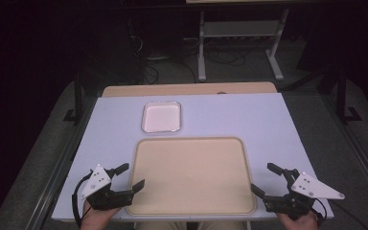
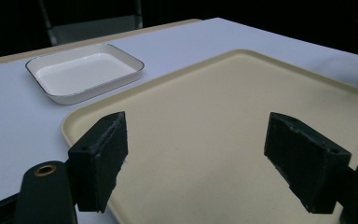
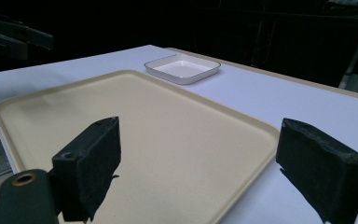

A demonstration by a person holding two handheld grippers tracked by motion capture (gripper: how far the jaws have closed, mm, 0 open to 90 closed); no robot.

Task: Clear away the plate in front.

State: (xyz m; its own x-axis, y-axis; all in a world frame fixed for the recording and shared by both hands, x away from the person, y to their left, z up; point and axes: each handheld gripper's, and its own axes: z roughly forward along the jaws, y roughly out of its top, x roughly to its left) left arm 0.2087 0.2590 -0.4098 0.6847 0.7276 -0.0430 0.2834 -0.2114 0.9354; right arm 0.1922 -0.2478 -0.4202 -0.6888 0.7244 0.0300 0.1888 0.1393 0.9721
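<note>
From the high view we see our left gripper at the near left corner of the beige tray and our right gripper at its near right corner, both with jaws spread wide and nothing between them; the tray lies flat on the pale table, bare, and the small white dish sits just beyond its far left edge, apart from it by a thin strip of table. We judge this the opening stance — both tools poised, no grasp begun. In the left gripper view our jaws stand well apart over the tray's near left part, one hanging about over the rim, the other over the tray floor, and the white dish lies ahead and to the left, empty, its dark-lined rim plain to see. In the right gripper view our jaws are likewise wide open, straddling the tray's near right rim, with the dish far across the tray and the left gripper at the upper left edge. The next move, as we judge it, calls for lowering each open jaw pair onto a tray rim — or reaching forward for the dish — and closing squarely so the shallow lip does not slip out.
</note>
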